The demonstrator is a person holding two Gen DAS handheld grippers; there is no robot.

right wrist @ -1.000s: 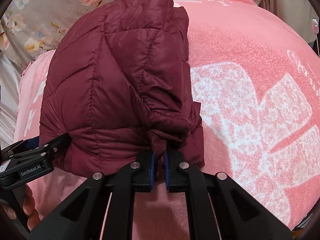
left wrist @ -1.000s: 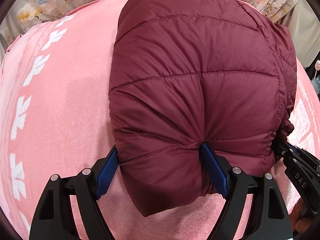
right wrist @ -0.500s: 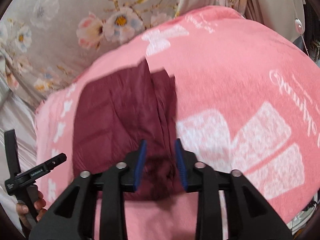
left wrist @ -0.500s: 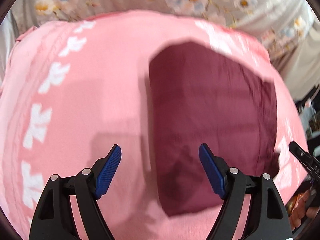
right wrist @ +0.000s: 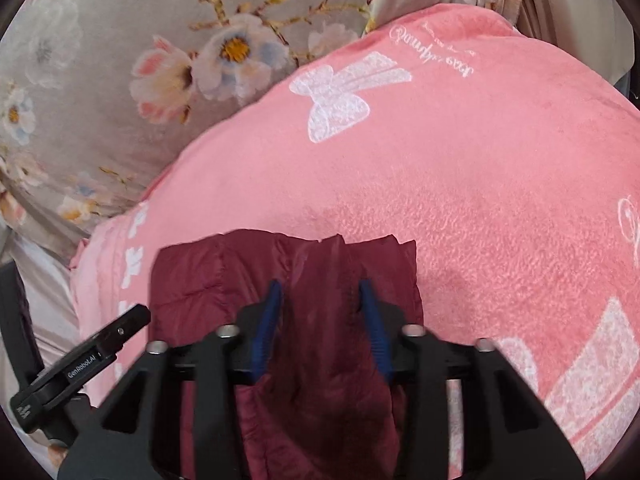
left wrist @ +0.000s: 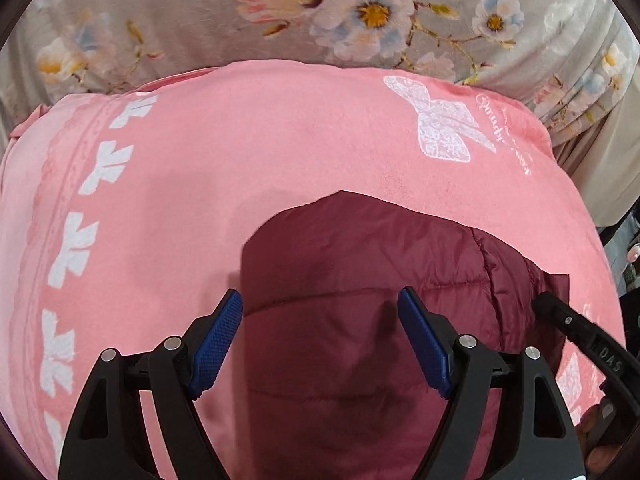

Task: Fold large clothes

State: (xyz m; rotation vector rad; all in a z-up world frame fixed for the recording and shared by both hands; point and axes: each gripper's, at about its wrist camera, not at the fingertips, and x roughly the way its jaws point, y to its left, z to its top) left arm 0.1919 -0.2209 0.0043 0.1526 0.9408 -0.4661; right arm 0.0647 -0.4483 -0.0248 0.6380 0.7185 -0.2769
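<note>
The left gripper (left wrist: 320,320) hangs over the jacket (left wrist: 360,280) with its blue pads (left wrist: 218,344) spread wide, gripping nothing. The jacket is a maroon quilted puffer, folded into a compact, roughly rectangular bundle with stitched panels and a seam down its right part; it lies flat on the pink blanket (left wrist: 200,180), which has white bow prints. Floral fabric (left wrist: 280,12) sits beyond. The right gripper (right wrist: 320,308) is over the jacket's (right wrist: 192,280) right part, fingers apart, nothing between them.
</note>
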